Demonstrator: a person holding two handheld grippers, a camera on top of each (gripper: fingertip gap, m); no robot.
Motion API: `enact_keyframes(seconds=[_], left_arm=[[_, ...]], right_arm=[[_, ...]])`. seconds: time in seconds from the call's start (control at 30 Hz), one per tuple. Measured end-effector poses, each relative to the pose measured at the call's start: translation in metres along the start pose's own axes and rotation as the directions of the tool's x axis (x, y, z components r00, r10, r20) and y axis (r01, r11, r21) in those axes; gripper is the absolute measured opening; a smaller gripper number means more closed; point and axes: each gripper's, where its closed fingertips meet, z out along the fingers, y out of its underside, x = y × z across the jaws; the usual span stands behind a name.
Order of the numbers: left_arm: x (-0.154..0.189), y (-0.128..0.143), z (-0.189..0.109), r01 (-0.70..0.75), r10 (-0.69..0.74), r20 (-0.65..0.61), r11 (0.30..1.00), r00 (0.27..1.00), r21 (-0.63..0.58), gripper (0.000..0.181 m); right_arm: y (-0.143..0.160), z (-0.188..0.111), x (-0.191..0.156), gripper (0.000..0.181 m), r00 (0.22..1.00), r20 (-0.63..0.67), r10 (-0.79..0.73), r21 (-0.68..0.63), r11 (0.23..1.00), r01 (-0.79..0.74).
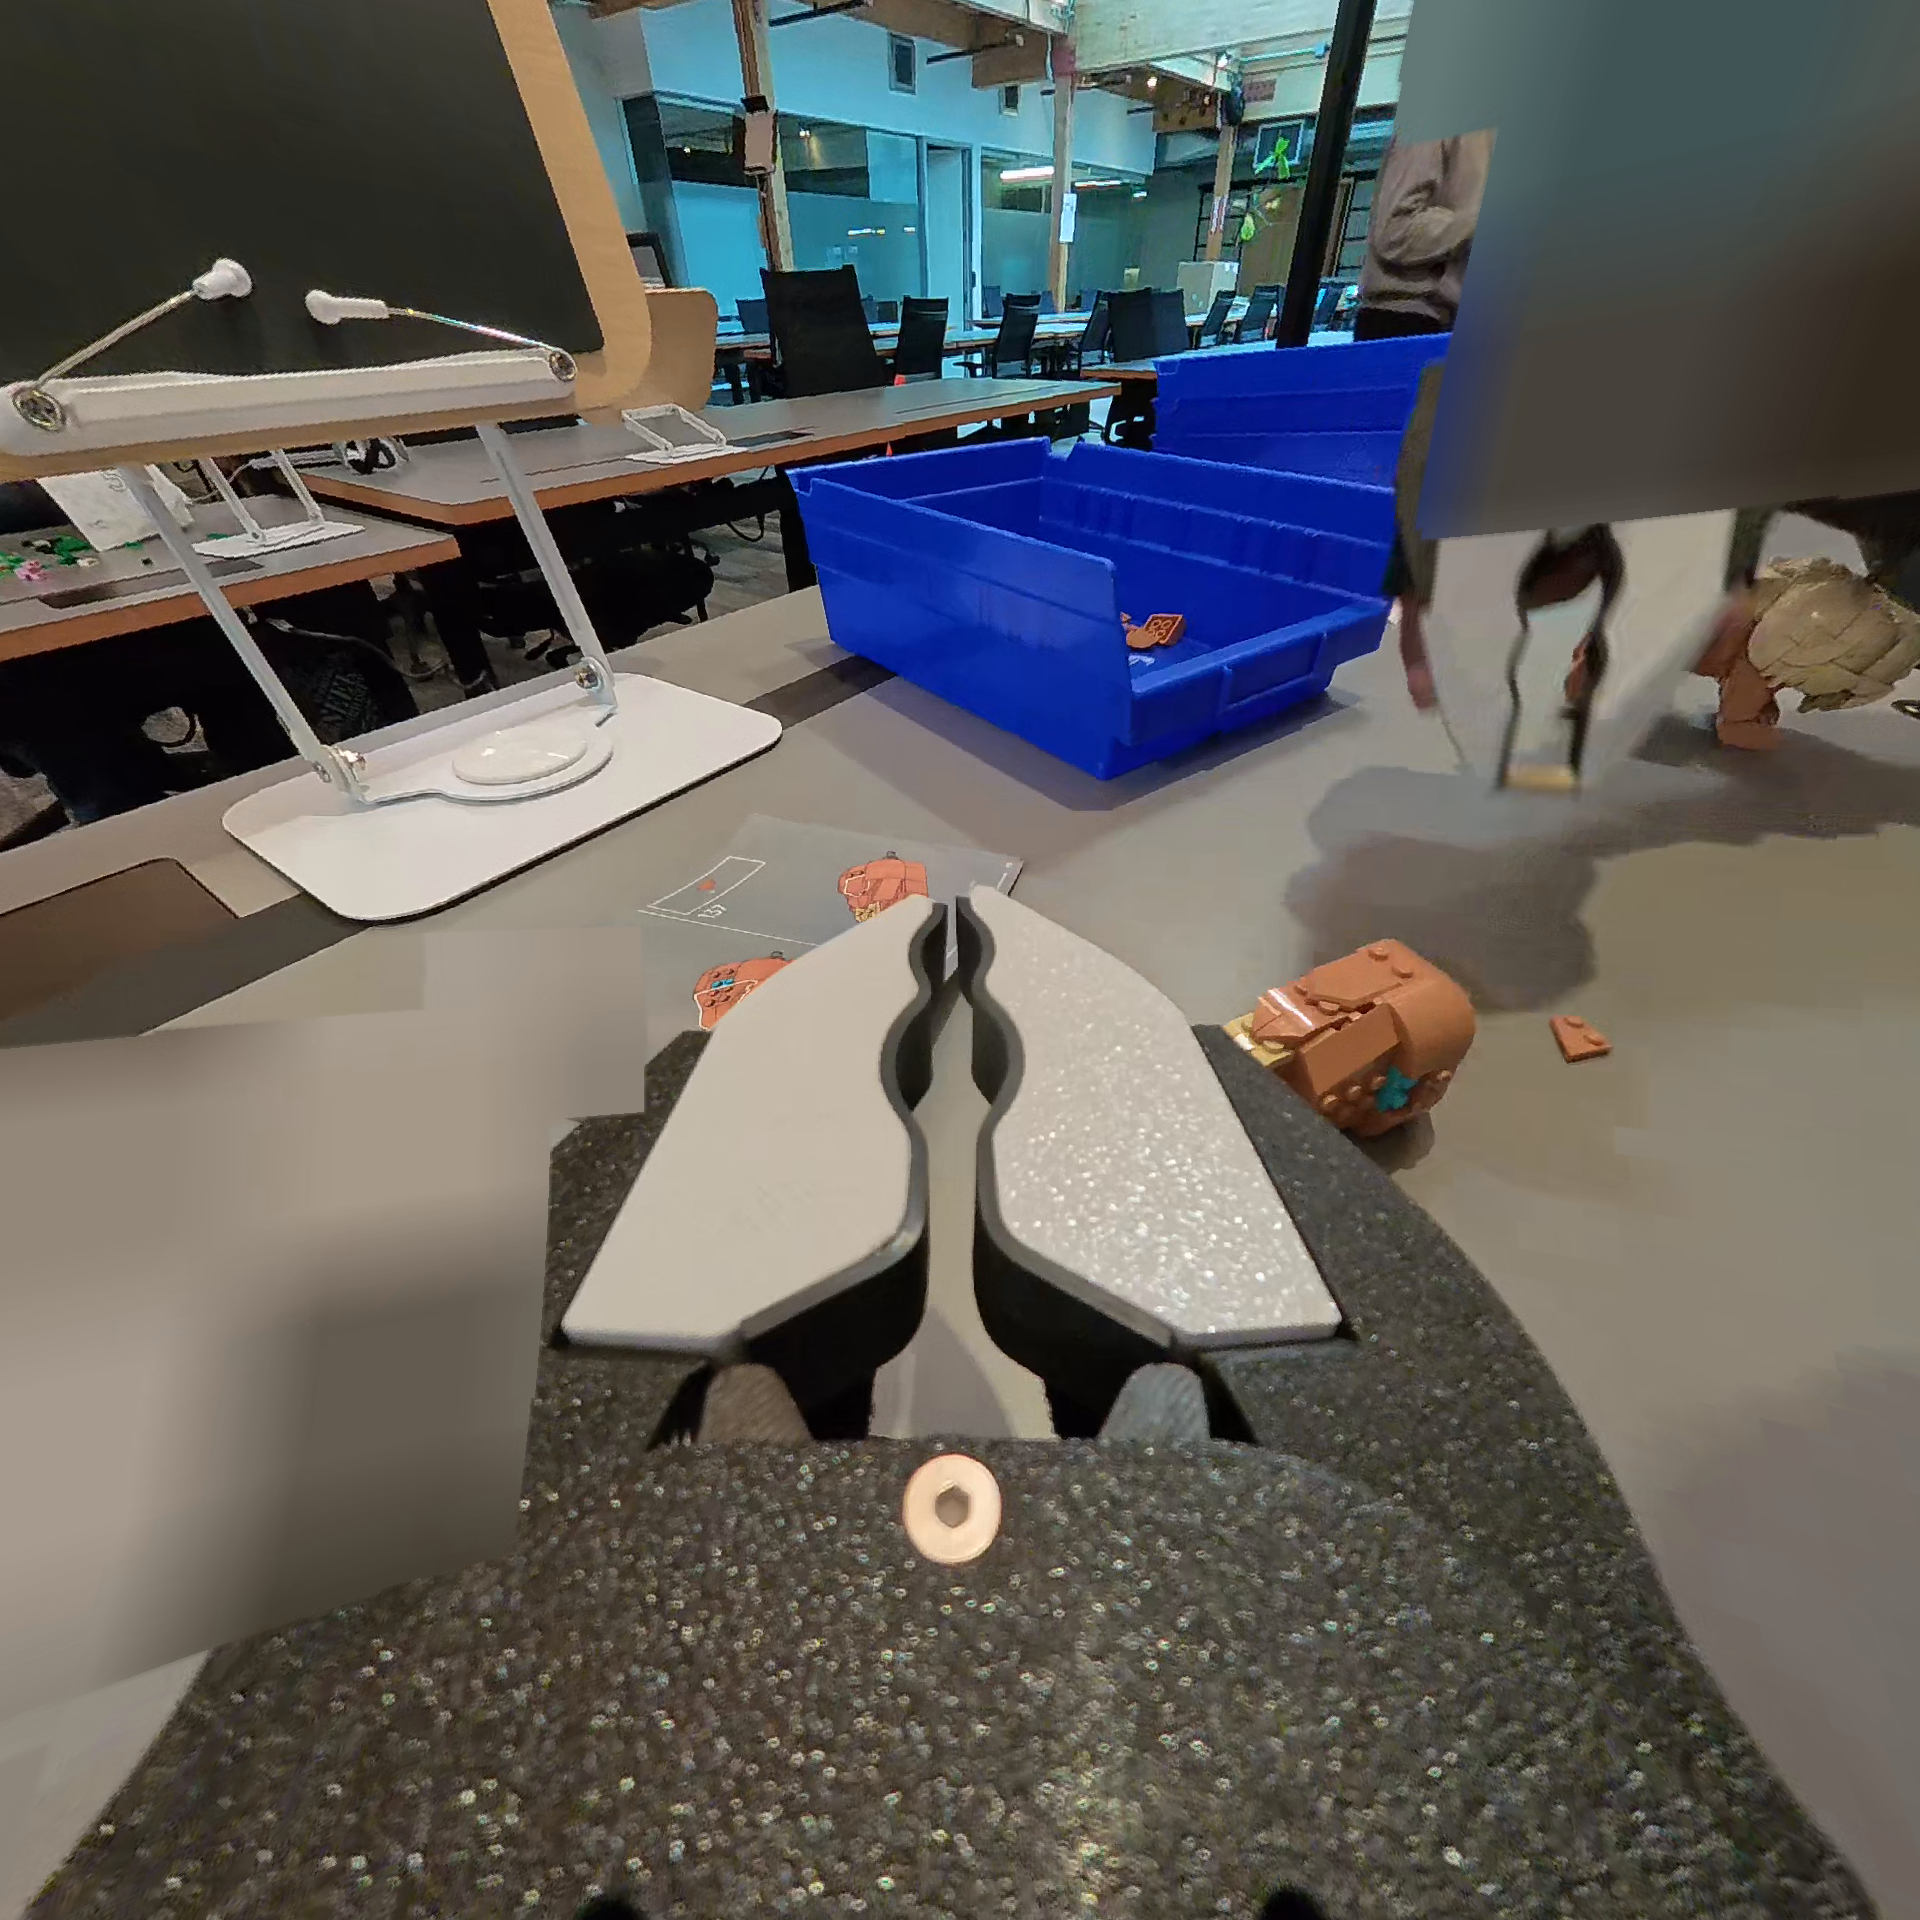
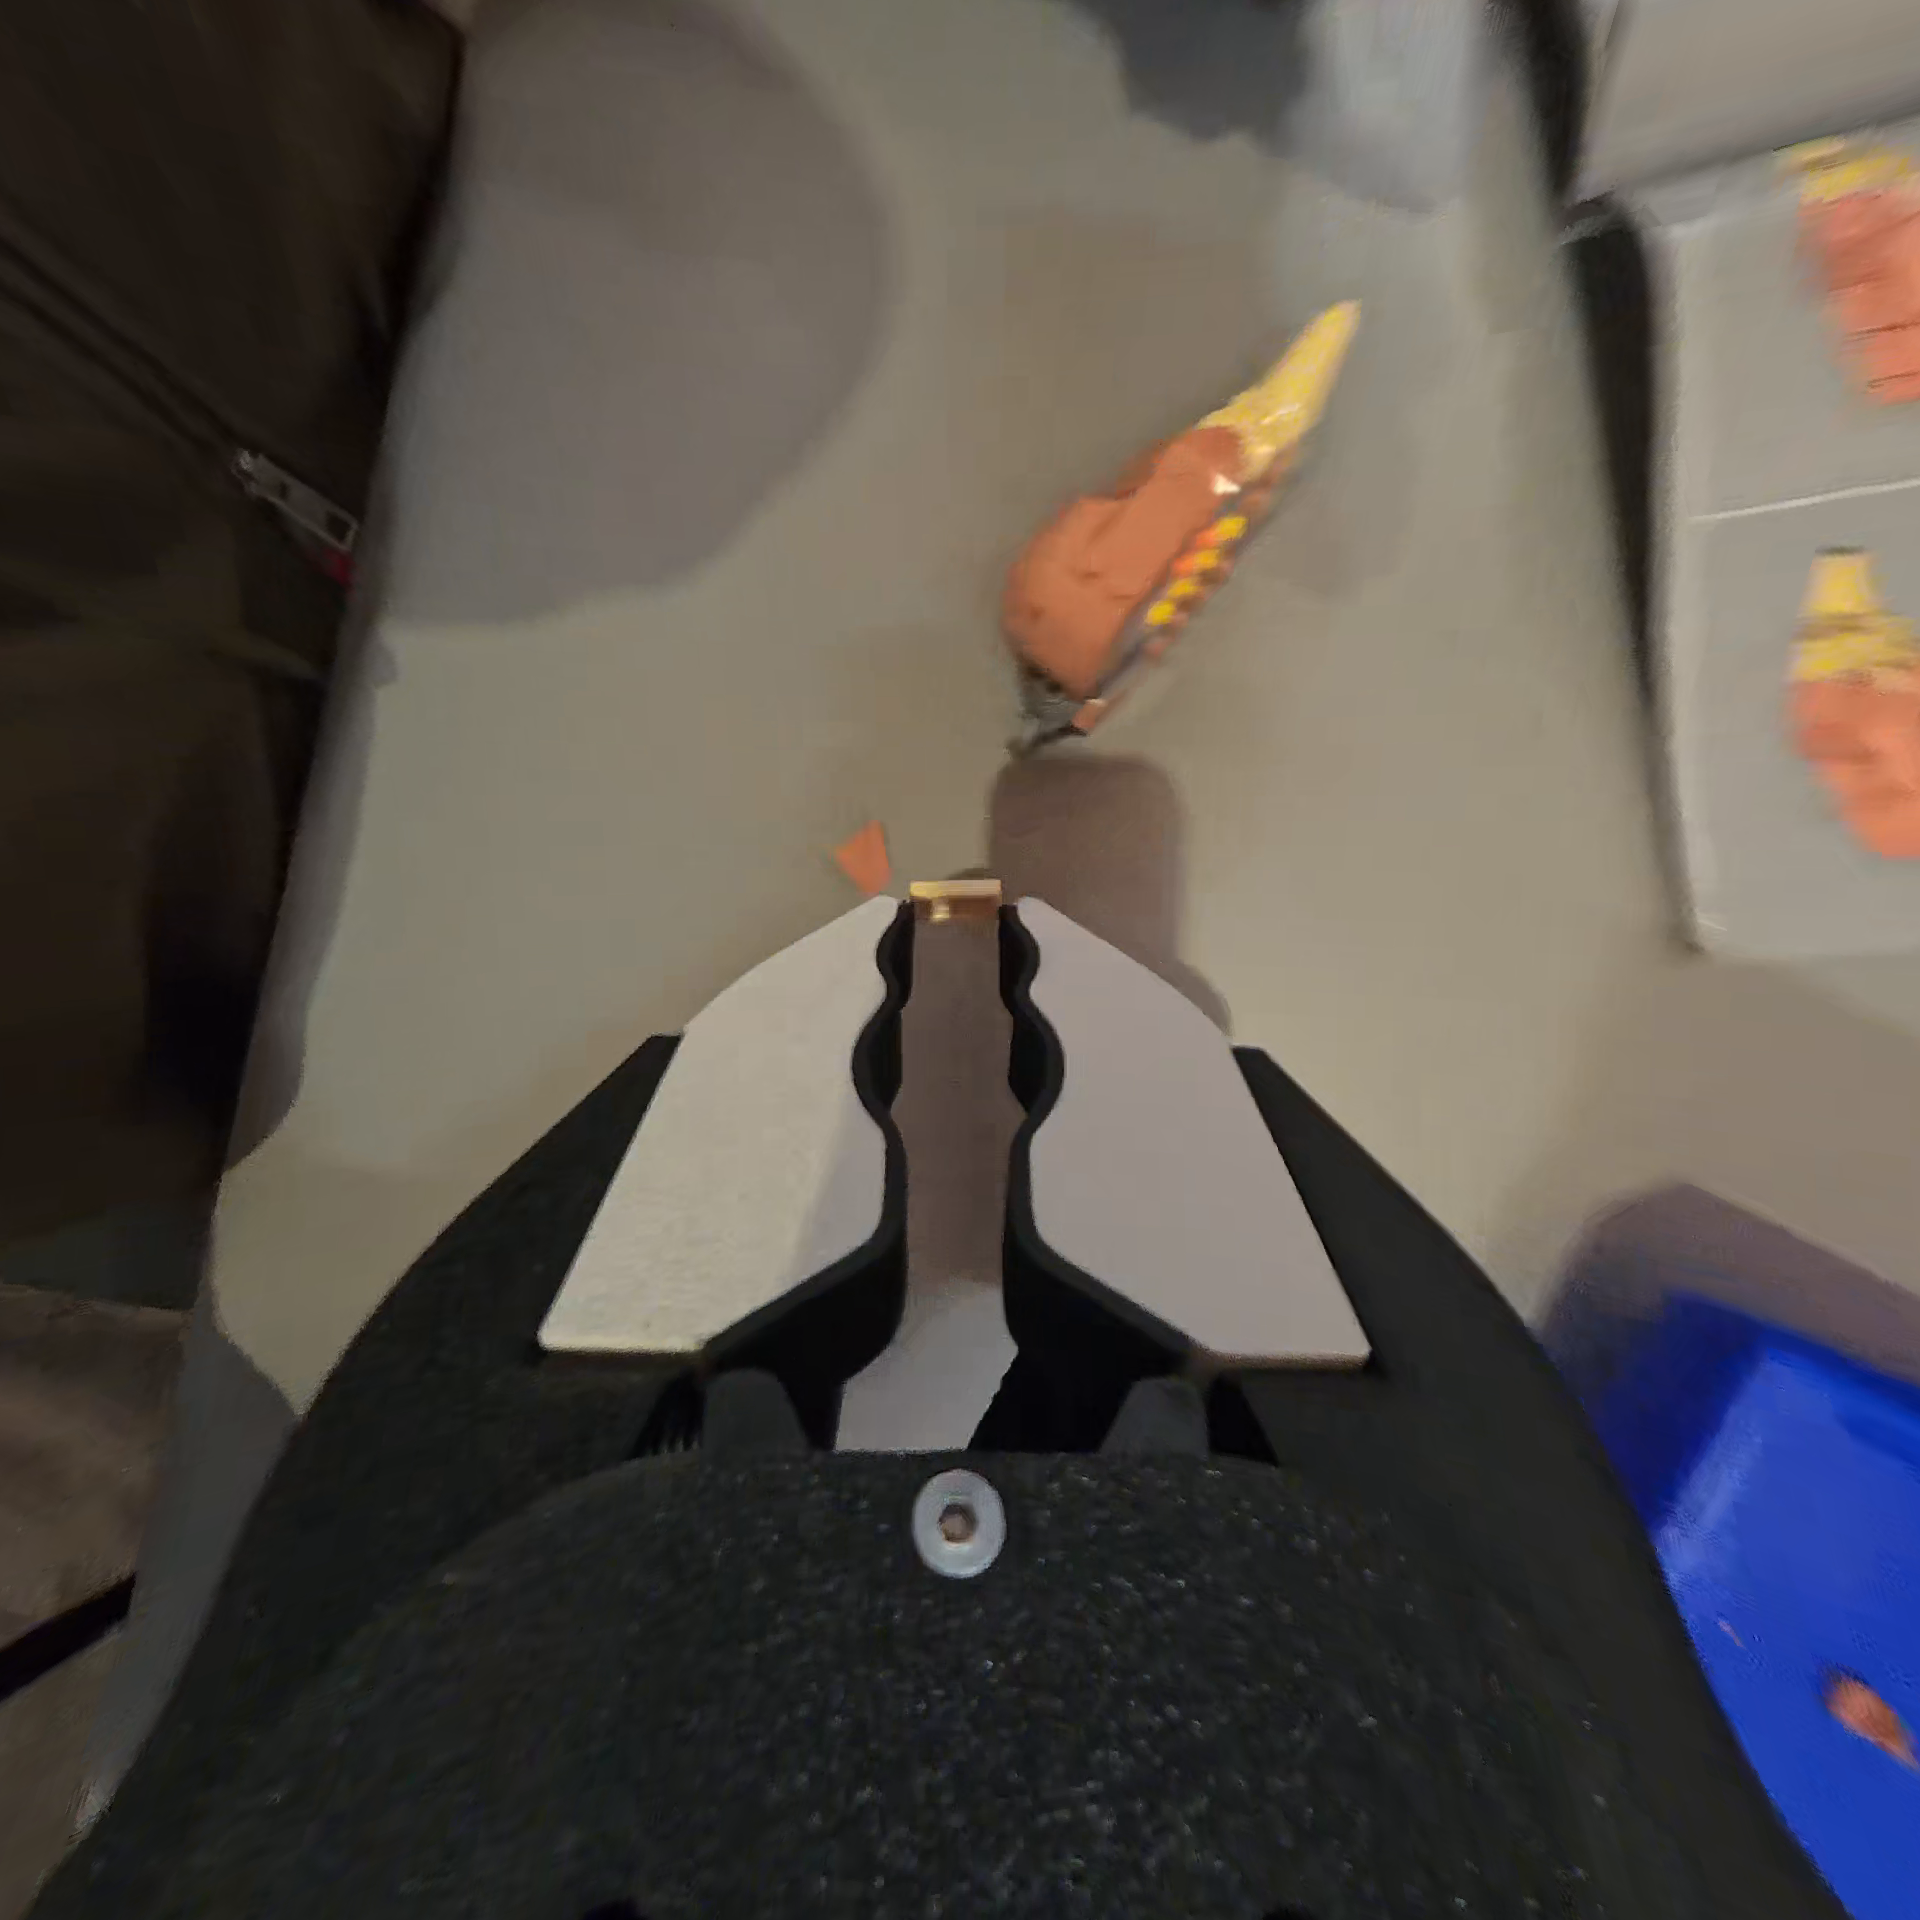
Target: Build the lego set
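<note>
My left gripper [image 1: 954, 914] is shut and empty, low over the instruction sheet [image 1: 821, 894]. A brown lego sub-build [image 1: 1361, 1029] with a teal piece lies on the grey table just right of it. A small brown plate [image 1: 1579, 1037] lies loose farther right. My right gripper [image 2: 954, 902] is shut on a small tan brick [image 2: 956, 896] at its tips. It also shows blurred in the left wrist view [image 1: 1538, 774], tips down near the table. In the right wrist view the same sub-build [image 2: 1132, 561] lies ahead, and the brown plate [image 2: 864, 854] sits just left of the tips.
A blue bin [image 1: 1039, 613] with a few brown pieces stands behind the sheet; its corner shows in the right wrist view [image 2: 1787, 1538]. A white tablet stand [image 1: 499, 790] is at left. A tan and brown built figure [image 1: 1808, 644] stands far right. A person's dark jacket [image 2: 156, 520] is at left. The gap from one gripper's tips to the other's is roughly 20 cm. The small brown plate [image 1: 1579, 1037] sits 7 cm or so from the ends of my right fingers.
</note>
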Motion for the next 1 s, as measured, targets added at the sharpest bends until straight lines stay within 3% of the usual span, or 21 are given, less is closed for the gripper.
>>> enact_keyframes(seconds=[0.17, 0.33, 0.5, 0.8, 1.0], left_arm=[[0.002, -0.003, -0.001, -0.007, 0.007, -0.003, 1.0, 1.0, 0.007, 0.001], [0.004, -0.005, -0.001, -0.011, 0.011, -0.007, 1.0, 1.0, 0.01, 0.001], [0.005, -0.004, -0.001, -0.01, 0.01, -0.013, 1.0, 1.0, 0.008, 0.001], [0.007, -0.003, 0.0, -0.008, 0.008, -0.021, 1.0, 1.0, 0.004, 0.001], [0.011, 0.001, 0.003, -0.016, 0.015, -0.044, 1.0, 0.999, -0.011, 0.001]], right_arm=[[0.019, 0.049, -0.015, 0.016, 0.998, 0.019, -0.053, -0.202, 0.978, 0.056], [0.035, 0.057, -0.009, 0.016, 0.998, -0.014, -0.062, -0.301, 0.952, 0.055], [0.037, 0.058, -0.012, 0.021, 1.0, 0.015, -0.026, -0.3, 0.954, 0.029], [0.042, 0.04, 0.0, 0.023, 0.999, -0.045, -0.017, -0.281, 0.96, 0.003], [0.05, -0.012, 0.039, 0.023, 0.976, -0.218, 0.004, -0.251, 0.966, -0.06]])
